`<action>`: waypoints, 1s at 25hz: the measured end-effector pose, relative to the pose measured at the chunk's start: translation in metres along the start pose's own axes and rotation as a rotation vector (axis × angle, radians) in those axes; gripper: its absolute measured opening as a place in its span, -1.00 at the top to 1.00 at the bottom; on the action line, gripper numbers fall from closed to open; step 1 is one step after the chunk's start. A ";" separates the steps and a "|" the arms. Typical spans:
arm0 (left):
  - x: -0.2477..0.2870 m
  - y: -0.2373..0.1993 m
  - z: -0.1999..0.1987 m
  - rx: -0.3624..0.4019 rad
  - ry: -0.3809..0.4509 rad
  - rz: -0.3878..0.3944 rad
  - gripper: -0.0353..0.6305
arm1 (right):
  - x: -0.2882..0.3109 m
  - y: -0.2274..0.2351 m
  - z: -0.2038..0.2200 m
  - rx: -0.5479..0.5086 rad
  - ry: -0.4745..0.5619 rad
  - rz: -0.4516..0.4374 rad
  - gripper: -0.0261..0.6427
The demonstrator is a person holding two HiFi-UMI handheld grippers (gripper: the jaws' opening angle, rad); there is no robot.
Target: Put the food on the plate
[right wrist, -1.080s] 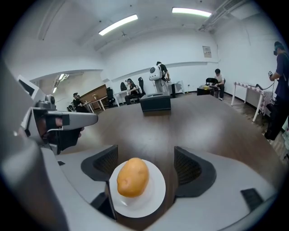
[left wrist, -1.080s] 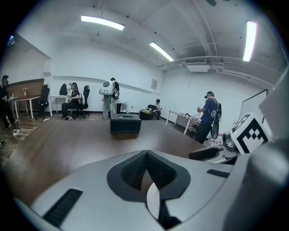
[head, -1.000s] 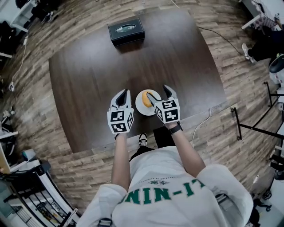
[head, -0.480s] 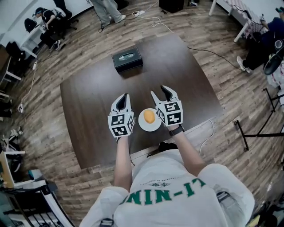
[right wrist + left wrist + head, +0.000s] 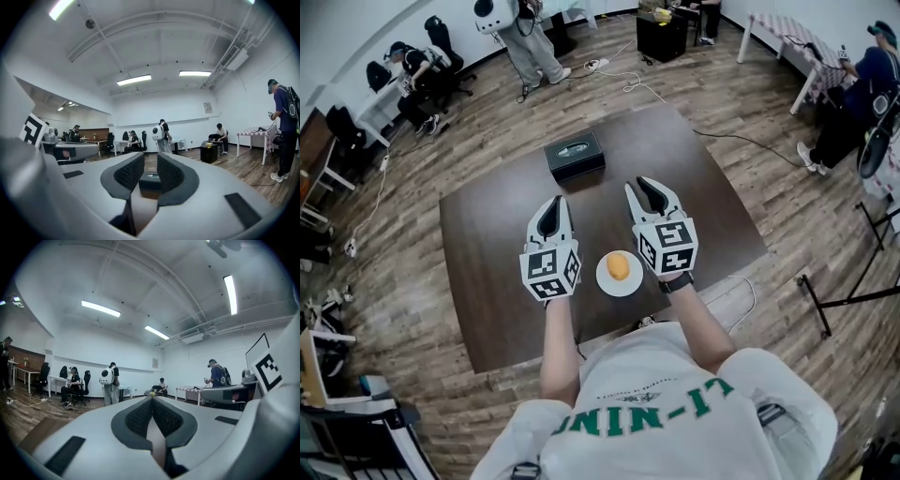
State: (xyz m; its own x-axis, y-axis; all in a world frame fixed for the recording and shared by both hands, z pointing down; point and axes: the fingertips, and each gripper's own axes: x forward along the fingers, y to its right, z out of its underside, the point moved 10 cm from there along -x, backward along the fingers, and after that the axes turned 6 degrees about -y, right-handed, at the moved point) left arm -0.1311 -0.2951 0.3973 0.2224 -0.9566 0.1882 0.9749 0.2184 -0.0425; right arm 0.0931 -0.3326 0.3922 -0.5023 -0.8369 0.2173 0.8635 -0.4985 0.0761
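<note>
The food (image 5: 618, 266) lies on the white plate (image 5: 630, 284), close to the near edge of the bench (image 5: 487, 234), with one claw at each side. The left claw (image 5: 554, 204) is closed and empty. The right claw (image 5: 643, 186) is closing, a narrow gap left and nothing in it. Bare bench lies beyond them, up to a black box (image 5: 575, 156) near the far edge.
</note>
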 end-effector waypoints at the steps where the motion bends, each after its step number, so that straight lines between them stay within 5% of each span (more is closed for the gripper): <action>1: -0.003 0.001 -0.006 0.004 0.016 -0.003 0.85 | -0.003 -0.001 -0.005 -0.009 0.015 0.002 0.64; 8: -0.028 -0.006 -0.025 0.022 0.079 -0.015 0.85 | -0.019 -0.026 -0.022 -0.018 0.095 0.024 0.87; 25: -0.033 0.004 -0.028 0.045 0.082 -0.005 0.85 | -0.027 -0.027 -0.026 -0.035 0.070 0.021 0.88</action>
State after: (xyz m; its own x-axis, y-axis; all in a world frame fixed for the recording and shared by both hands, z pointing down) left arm -0.1344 -0.2677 0.3638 0.2185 -0.9699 0.1075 0.9755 0.2201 0.0028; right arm 0.0828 -0.3022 0.3591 -0.4870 -0.8604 0.1499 0.8724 -0.4872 0.0379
